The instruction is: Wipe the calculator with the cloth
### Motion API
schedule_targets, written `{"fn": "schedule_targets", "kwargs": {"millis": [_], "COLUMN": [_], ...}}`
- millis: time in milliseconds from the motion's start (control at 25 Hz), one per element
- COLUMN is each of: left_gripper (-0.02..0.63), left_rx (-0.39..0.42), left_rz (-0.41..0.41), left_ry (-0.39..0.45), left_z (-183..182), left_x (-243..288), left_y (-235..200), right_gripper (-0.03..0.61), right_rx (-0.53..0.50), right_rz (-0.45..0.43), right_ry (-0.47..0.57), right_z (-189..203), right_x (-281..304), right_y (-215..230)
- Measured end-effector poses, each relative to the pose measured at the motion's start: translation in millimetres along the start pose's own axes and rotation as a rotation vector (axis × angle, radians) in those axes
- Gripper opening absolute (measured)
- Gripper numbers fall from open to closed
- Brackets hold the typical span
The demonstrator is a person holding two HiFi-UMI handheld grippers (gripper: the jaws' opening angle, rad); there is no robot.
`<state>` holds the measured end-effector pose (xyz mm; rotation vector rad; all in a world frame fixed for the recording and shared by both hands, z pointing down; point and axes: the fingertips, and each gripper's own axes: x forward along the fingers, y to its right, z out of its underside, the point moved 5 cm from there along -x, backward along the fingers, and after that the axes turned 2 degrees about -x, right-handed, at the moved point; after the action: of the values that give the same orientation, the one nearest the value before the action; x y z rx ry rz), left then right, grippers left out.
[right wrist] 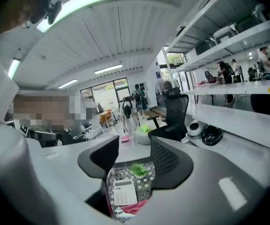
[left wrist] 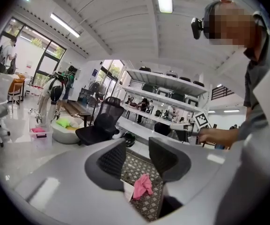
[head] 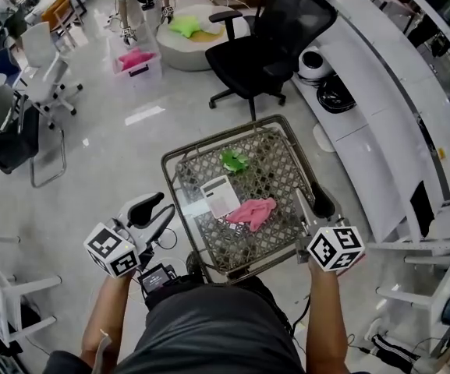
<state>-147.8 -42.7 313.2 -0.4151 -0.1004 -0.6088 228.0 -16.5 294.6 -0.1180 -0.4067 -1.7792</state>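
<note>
Sat far left on the floor: clear bin [head: 137, 62], pink stuff inside. Hovered off the table's left edge: left gripper [head: 156, 209], jaws wide, nothing gripped. Lay on the rimmed lattice table [head: 217, 139]: white calculator [head: 220, 195], pink cloth [head: 253, 212] just right of it, green plant [head: 233, 160] behind. Hung at the right rim: right gripper [head: 321, 202], jaws wide, empty. Rested between both grippers, apart from each: calculator.

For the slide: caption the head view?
Left tongs and right tongs open near table with calculator, pink cloth, plant.
</note>
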Motion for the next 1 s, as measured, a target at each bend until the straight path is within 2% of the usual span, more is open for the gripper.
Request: {"fn": "schedule_targets", "kwargs": {"millis": [240,440,520,640,1000], "left_gripper": [0.195,0.195,0.195,0.195,0.195], "left_rx": [0.026,0.042,0.048,0.041,0.032], "left_rz": [0.016,0.026,0.034,0.038,0.041], "left_ry": [0.018,0.026,0.027,0.029,0.041], "left_z": [-13.1,-18.0,-17.5,-17.8,-13.4], "left_x": [-5.2,-14.2,-15.6,-17.2,-24.2], "left_y": [-3.9,-12.9,-15.4,-18.3,-18.4], "right_gripper": [0.209,0.209,0.203,0.142,0.141], "right_rx": [-0.025,-0.068,-0.111,-0.155,-0.173], "right_rz": [-0.078,-0.136,-0.156,-0.169,-0.135], "right_ry": [0.166,0.24,0.254,0.26,0.245], "right_z": [-72.9,-110.3,-118.7,-125.9,-122.6], "right_x": [-31.5,-55.5,-62.7,-67.9,-74.7], "right_y": [-39.4,-71.8,-84.3,-97.0,-104.6]}}
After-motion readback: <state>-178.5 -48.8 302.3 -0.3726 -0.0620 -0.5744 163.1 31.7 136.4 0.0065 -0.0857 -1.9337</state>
